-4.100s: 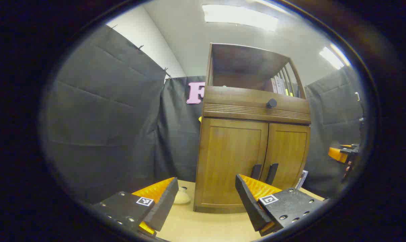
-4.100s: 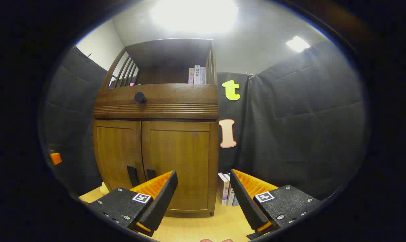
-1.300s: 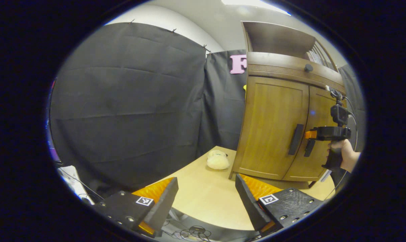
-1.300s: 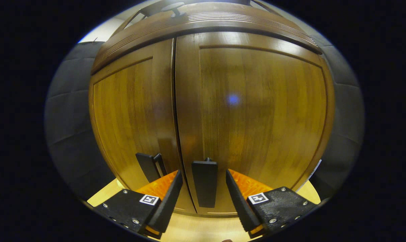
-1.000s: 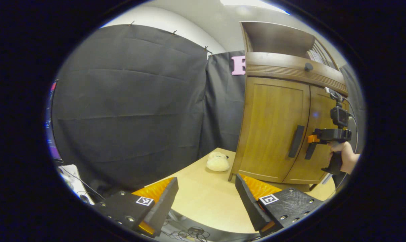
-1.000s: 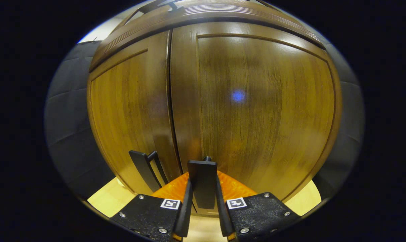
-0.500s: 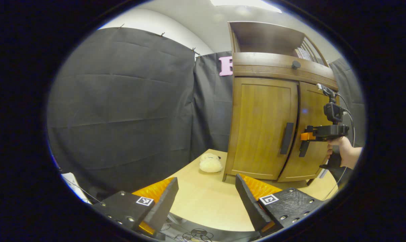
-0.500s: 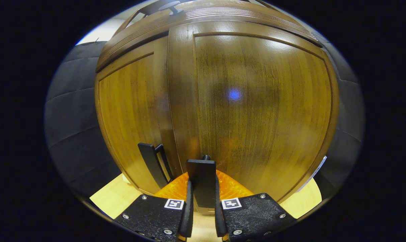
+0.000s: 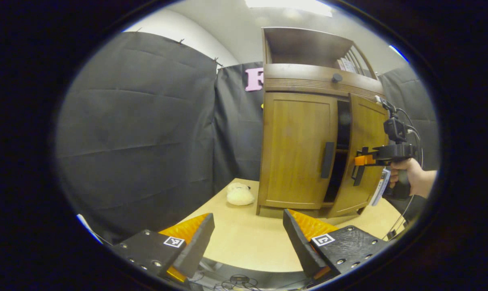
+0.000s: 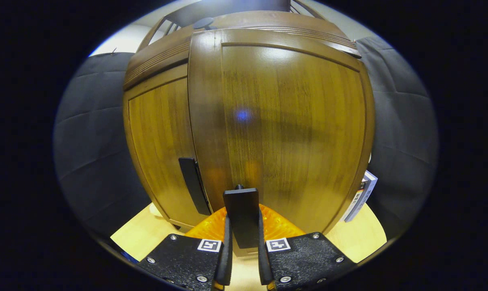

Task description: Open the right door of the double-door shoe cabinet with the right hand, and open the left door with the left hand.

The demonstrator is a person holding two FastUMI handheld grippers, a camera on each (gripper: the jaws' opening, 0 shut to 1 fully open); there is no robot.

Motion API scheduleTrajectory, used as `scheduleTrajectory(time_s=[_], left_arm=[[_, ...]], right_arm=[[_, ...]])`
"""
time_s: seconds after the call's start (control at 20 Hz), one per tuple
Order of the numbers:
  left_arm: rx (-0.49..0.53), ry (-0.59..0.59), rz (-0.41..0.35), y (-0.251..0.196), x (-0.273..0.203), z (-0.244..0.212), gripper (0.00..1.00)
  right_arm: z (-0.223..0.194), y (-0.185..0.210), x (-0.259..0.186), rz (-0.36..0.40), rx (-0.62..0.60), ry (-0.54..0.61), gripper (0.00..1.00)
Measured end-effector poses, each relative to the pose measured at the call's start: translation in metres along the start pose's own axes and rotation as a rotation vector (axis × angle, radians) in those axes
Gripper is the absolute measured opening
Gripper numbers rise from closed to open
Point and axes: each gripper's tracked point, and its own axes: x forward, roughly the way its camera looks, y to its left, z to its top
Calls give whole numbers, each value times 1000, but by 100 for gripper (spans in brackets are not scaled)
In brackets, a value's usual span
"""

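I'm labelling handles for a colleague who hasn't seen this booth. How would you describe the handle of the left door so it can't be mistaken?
Find the wooden shoe cabinet on the pale table. Its left door is shut. The handle of the left door is the black vertical bar by that door's inner edge; unlike the right door's handle, no gripper holds it.

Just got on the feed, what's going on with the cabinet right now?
A person is working the shoe cabinet with a gripper in each hand. The right gripper is clamped on the right door's handle, and the right door stands partly open, with a dark gap beside the left door. The left door is shut, its handle untouched. The left gripper is open and held back over the table, away from the cabinet.
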Motion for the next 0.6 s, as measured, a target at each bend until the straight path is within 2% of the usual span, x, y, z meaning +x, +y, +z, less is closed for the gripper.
scheduleTrajectory(time_s=[0.15, 0.45, 0.6], left_arm=[[13, -7, -37, -3, -7, 3, 100], [51, -10, -128, -22, -10, 3, 97], [47, -17, -177, -36, -11, 1, 100]], right_arm=[[4, 0, -2, 4, 13, -1, 23], [6, -5, -8, -21, 26, -18, 22], [6, -6, -10, -33, 34, -9, 21]])
